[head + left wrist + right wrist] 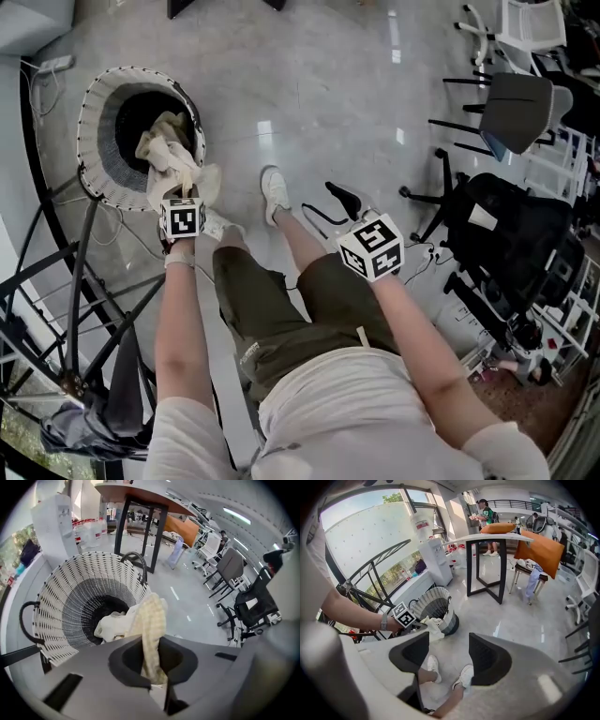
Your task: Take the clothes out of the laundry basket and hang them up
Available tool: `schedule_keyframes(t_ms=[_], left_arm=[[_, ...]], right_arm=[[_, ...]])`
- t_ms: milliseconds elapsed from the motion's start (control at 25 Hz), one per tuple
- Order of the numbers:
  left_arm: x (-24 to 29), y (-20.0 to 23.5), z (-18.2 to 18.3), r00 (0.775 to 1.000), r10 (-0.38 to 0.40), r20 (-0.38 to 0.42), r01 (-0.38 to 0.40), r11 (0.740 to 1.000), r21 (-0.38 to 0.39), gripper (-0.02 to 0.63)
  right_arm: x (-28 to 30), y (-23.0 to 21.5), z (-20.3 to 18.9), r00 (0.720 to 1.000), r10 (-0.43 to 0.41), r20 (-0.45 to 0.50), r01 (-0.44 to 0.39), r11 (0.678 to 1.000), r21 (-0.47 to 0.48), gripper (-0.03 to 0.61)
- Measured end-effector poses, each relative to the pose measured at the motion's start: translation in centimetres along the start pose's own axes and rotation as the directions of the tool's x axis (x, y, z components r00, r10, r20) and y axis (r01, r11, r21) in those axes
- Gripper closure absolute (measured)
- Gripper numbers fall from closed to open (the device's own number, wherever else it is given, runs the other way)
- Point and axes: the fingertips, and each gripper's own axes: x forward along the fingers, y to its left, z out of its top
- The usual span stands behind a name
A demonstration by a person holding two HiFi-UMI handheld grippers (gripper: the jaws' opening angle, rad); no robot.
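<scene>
Laundry basket is sitting by the feet, cream garment spilling over its rim. Left gripper is pinching a fold tight; right gripper is hanging wide apart, empty. Best lifting straight up, keeping the pinch firm so the cloth clears the rim.

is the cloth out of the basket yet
Partly: the cloth drapes over the basket rim, pinched by the left tongs; rest inside.
</scene>
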Motion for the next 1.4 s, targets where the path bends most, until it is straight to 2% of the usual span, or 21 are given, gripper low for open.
schedule_keyframes(t_ms=[160, 320, 520, 680, 880, 1000, 1120, 1200, 1400], left_arm=[[-3.6, -0.4, 0.5, 0.999, -0.019, 0.035, 0.021, 0.998, -0.054, 0.592], [-7.9, -1.0, 1.7, 0.996, -0.023, 0.09, 0.029, 0.997, -0.068, 0.594], [-13.8, -0.7, 4.2, 0.984, 0.035, 0.177, -0.02, 0.996, -0.083, 0.595], [-19.6, -0.9, 5.8, 0.958, 0.11, 0.266, -0.082, 0.99, -0.116, 0.595], [-27.3, -1.4, 8.1, 0.901, 0.197, 0.386, -0.146, 0.977, -0.158, 0.595], [-32.2, -2.2, 9.5, 0.867, 0.227, 0.443, -0.179, 0.973, -0.149, 0.595], [-37.3, -2.9, 11.5, 0.824, 0.258, 0.504, -0.225, 0.966, -0.126, 0.595], [-40.7, -3.6, 12.6, 0.79, 0.278, 0.546, -0.256, 0.96, -0.117, 0.595], [-49.6, -4.7, 15.5, 0.687, 0.335, 0.645, -0.347, 0.931, -0.115, 0.595]], right_arm=[[-1.3, 0.6, 2.2, 0.999, 0.014, 0.038, -0.013, 1.0, -0.021, 0.328], [-3.1, 1.6, 3.9, 0.998, 0.024, 0.065, -0.022, 0.999, -0.035, 0.328], [-4.9, 2.8, 6.6, 0.992, 0.064, 0.106, -0.057, 0.996, -0.069, 0.328], [-7.3, 3.9, 8.1, 0.986, 0.094, 0.136, -0.078, 0.99, -0.119, 0.328], [-9.6, 4.7, 10.5, 0.973, 0.139, 0.186, -0.102, 0.975, -0.197, 0.328], [-10.9, 5.4, 11.9, 0.963, 0.163, 0.213, -0.11, 0.965, -0.237, 0.328], [-11.5, 6.3, 13.9, 0.95, 0.197, 0.244, -0.128, 0.954, -0.272, 0.328], [-11.9, 7.2, 14.9, 0.94, 0.221, 0.26, -0.141, 0.945, -0.295, 0.328], [-12.1, 9.7, 18.2, 0.914, 0.291, 0.281, -0.174, 0.91, -0.377, 0.328]])
